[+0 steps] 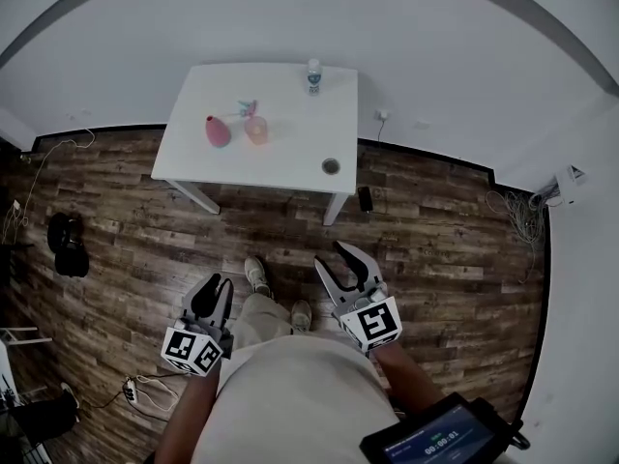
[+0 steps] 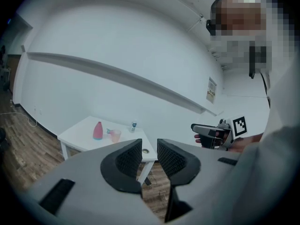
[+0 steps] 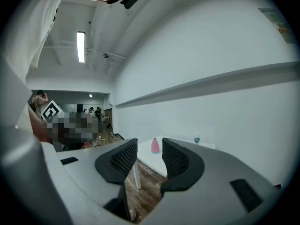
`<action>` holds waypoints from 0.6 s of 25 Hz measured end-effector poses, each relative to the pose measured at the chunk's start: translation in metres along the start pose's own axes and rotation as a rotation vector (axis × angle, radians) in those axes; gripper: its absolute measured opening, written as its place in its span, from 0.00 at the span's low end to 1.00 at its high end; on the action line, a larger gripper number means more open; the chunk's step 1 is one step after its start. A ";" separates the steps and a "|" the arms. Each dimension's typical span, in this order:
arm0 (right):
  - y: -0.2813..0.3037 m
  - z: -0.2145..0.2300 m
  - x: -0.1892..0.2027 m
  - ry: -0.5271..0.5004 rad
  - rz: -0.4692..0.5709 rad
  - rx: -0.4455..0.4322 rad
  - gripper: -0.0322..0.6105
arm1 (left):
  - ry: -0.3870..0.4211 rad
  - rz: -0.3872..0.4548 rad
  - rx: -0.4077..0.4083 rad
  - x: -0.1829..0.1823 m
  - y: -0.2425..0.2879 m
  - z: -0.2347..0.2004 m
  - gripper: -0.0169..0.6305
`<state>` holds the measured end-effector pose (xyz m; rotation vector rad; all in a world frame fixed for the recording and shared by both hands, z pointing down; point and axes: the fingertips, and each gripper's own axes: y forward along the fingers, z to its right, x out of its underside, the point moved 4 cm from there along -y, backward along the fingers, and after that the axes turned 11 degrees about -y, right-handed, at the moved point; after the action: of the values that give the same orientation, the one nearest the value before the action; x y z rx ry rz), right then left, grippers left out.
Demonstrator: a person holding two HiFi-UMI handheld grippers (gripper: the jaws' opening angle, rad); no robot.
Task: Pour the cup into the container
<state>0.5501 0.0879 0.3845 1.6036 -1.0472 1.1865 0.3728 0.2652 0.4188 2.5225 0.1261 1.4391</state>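
A white table point(image 1: 290, 153) stands ahead of me across the wooden floor. On it are a pink bottle-shaped container point(image 1: 217, 131) and, just to its right, a translucent pink cup point(image 1: 255, 129). The left gripper view shows both the container point(image 2: 98, 131) and the cup point(image 2: 115, 135) far off. In the right gripper view only the container point(image 3: 155, 146) shows between the jaws. My left gripper point(image 1: 211, 283) point(image 2: 149, 146) and right gripper point(image 1: 343, 254) point(image 3: 150, 146) are held at waist height, far short of the table. Their jaws stand close together with nothing between them.
A small water bottle point(image 1: 313, 75) stands at the table's far edge, and a round dark ring point(image 1: 331, 166) lies near its front right corner. A black object point(image 1: 365, 199) sits on the floor by the table leg. A dark bag point(image 1: 68, 245) and cables lie at the left.
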 end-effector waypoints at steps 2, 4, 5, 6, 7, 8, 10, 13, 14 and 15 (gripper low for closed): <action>0.009 0.003 0.000 0.000 -0.008 0.002 0.28 | -0.009 -0.002 -0.004 -0.003 0.006 -0.006 0.17; 0.017 0.007 0.000 0.001 -0.023 0.007 0.28 | -0.020 -0.007 -0.010 -0.008 0.013 -0.012 0.17; 0.021 0.008 0.000 0.002 -0.031 0.009 0.28 | -0.024 -0.009 -0.010 -0.010 0.017 -0.016 0.17; 0.026 0.009 0.000 0.003 -0.036 0.011 0.28 | -0.024 -0.009 -0.006 -0.013 0.021 -0.020 0.17; 0.031 0.011 0.000 0.003 -0.039 0.012 0.28 | -0.022 -0.009 -0.001 -0.016 0.026 -0.025 0.17; 0.037 0.013 0.000 0.003 -0.040 0.013 0.28 | -0.019 -0.010 0.004 -0.019 0.031 -0.030 0.17; 0.050 0.018 -0.002 0.002 -0.049 0.017 0.28 | -0.020 -0.016 0.009 -0.029 0.043 -0.041 0.17; 0.072 0.025 -0.002 0.001 -0.067 0.026 0.28 | -0.020 -0.027 0.016 -0.043 0.059 -0.059 0.17; 0.080 0.028 -0.002 0.002 -0.071 0.030 0.28 | -0.018 -0.033 0.018 -0.047 0.064 -0.065 0.17; 0.088 0.030 -0.002 0.003 -0.073 0.034 0.28 | -0.014 -0.039 0.022 -0.051 0.069 -0.071 0.17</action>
<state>0.4740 0.0351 0.3906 1.6520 -0.9628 1.1626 0.2825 0.2003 0.4278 2.5331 0.1891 1.4125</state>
